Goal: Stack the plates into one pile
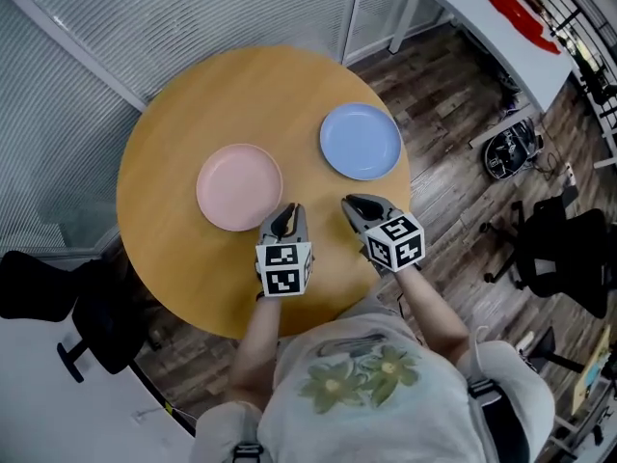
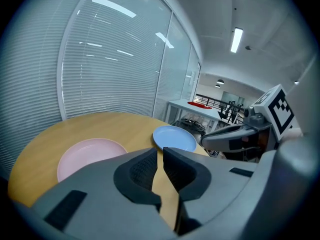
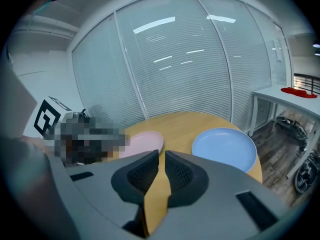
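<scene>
A pink plate lies on the round wooden table, left of a blue plate; the two are apart. My left gripper hovers just off the pink plate's near right rim, jaws shut with nothing between them. My right gripper is below the blue plate, also shut and empty. In the left gripper view the pink plate and blue plate lie beyond the left gripper. The right gripper view shows the pink plate, the blue plate and the right gripper.
A white desk with a red object stands at the back right. Office chairs and a dark chair stand on the wood floor round the table. Glass walls with blinds run behind.
</scene>
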Motion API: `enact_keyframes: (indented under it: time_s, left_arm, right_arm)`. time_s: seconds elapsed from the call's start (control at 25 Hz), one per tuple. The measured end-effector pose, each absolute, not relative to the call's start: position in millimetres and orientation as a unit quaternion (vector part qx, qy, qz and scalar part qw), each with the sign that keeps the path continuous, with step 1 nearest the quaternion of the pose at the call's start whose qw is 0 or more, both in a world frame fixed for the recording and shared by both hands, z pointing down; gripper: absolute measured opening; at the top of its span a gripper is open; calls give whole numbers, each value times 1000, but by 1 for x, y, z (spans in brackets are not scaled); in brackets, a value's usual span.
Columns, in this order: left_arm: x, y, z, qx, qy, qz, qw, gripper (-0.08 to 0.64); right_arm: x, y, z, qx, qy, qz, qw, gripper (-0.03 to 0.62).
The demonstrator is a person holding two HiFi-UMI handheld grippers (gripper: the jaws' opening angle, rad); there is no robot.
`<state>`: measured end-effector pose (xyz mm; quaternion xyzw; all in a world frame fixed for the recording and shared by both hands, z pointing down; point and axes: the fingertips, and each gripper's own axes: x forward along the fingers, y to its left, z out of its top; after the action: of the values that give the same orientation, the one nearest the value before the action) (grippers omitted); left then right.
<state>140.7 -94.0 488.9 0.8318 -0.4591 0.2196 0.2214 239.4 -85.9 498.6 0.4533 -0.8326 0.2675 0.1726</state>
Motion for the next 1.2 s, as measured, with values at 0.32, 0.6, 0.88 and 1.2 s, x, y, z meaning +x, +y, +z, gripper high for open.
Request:
enact_keyframes:
  time_s: [0.32,0.6,0.88,1.2]
  left_arm:
    - [194,-152,511,823,-471,231,215,46]
    - [229,-196,532,815,-481,238,220,107]
    - [251,-237,562,803,-487,261,224,130]
    - [268,-267,606,791,-483,295,233,161]
  right_arm:
    - [304,-142,528,459,-824,278,181,52]
    - [354,-187,552,469,-813,289,188,54]
    - [392,-232,576,485,-799,298,194,115]
    - [430,-261,617,510,-774,312,210,175]
